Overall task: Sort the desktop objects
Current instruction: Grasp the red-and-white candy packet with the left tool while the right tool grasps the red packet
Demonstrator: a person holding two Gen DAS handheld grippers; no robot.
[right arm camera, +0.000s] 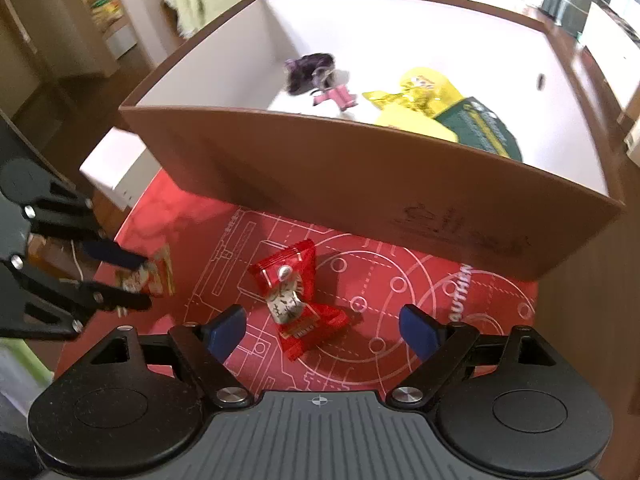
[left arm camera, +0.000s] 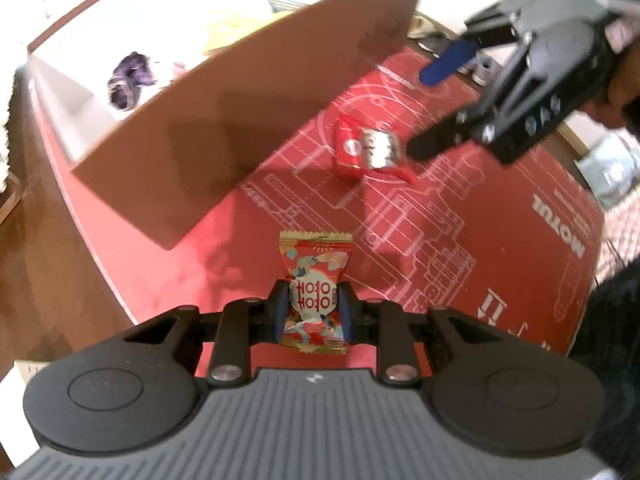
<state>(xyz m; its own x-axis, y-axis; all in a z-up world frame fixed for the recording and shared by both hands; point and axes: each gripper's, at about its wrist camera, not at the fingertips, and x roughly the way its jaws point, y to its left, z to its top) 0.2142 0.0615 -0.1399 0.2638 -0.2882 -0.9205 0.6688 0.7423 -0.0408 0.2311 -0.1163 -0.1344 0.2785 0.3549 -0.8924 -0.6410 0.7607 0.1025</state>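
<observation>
Candy packet (left arm camera: 314, 292) is clamped in the left gripper (left arm camera: 313, 309), just above the red mat (left arm camera: 500, 240). Further right, the red snack wrapper (right arm camera: 298, 300) is left lying on the mat beside the cardboard box (right arm camera: 360, 184), with the right gripper (right arm camera: 324, 330) spread wide around it.

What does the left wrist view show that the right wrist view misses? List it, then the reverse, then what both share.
Left wrist only: the printed face of the candy packet clamped in the left claw.

Right wrist only: the yellow bag and green packet lying in the box.

Both: the red mat, the shiny red wrapper lying on it, the open right claw, and the purple item in the box.
</observation>
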